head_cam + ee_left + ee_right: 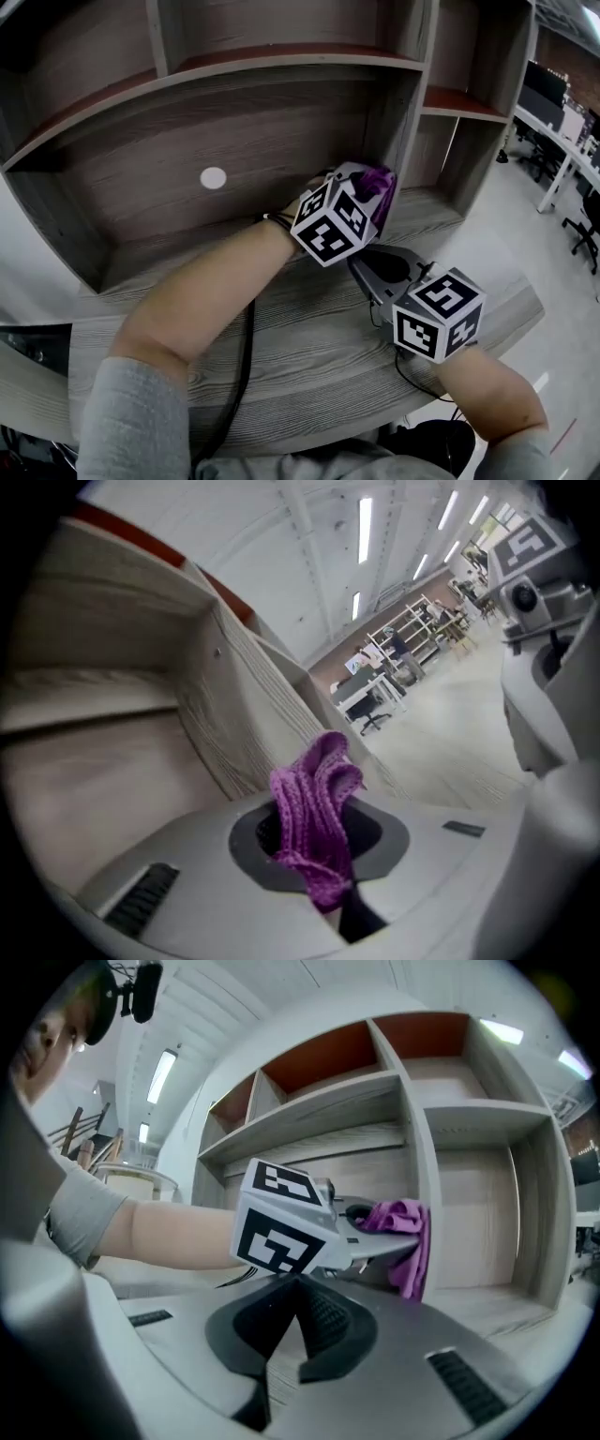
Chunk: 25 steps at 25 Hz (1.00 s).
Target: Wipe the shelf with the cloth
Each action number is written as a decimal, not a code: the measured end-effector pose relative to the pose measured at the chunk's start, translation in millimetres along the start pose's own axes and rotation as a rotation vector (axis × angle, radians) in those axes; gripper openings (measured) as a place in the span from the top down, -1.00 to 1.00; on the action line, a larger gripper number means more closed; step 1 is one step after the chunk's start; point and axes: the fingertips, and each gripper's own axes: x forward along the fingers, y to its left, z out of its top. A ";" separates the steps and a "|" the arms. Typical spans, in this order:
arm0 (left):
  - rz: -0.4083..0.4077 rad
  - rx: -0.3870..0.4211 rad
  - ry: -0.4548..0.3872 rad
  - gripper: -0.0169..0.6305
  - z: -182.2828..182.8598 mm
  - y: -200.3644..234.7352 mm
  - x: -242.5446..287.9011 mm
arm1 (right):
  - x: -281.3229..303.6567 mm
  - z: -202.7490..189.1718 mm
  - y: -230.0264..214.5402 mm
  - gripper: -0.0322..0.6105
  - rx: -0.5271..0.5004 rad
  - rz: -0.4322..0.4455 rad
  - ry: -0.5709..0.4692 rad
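The left gripper (364, 194) is clenching the purple cloth (316, 803) between its jaws, holding it inside the wide shelf compartment (216, 234), just beside the right divider (405, 117). The right gripper (300, 1309) is hovering with jaws pressed together, gripping nothing.

Purple knitted cloth (314, 799), bunched, pinched in left gripper (323, 850), loose end hanging. Held inside grey woodgrain shelf (234, 150), lower bay, near right divider.
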 end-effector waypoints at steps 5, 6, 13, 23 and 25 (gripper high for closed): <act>-0.175 0.058 0.141 0.73 -48.7 -45.8 11.3 | -16.9 -17.3 -8.3 0.83 -0.021 -0.010 0.073; -0.211 0.085 0.174 0.73 -56.2 -54.5 13.2 | -23.6 -16.6 -11.4 0.83 -0.019 -0.012 0.076; -0.323 0.081 0.252 0.73 -69.1 -72.7 16.0 | -60.9 -11.1 -37.6 0.83 -0.012 -0.066 0.074; 0.457 -0.312 0.135 0.73 -77.7 125.1 -200.5 | -51.6 20.7 -28.4 0.83 -0.021 0.000 -0.004; 0.686 -0.369 0.125 0.73 -87.3 172.8 -290.2 | -42.7 33.6 -20.1 0.83 -0.043 0.034 -0.028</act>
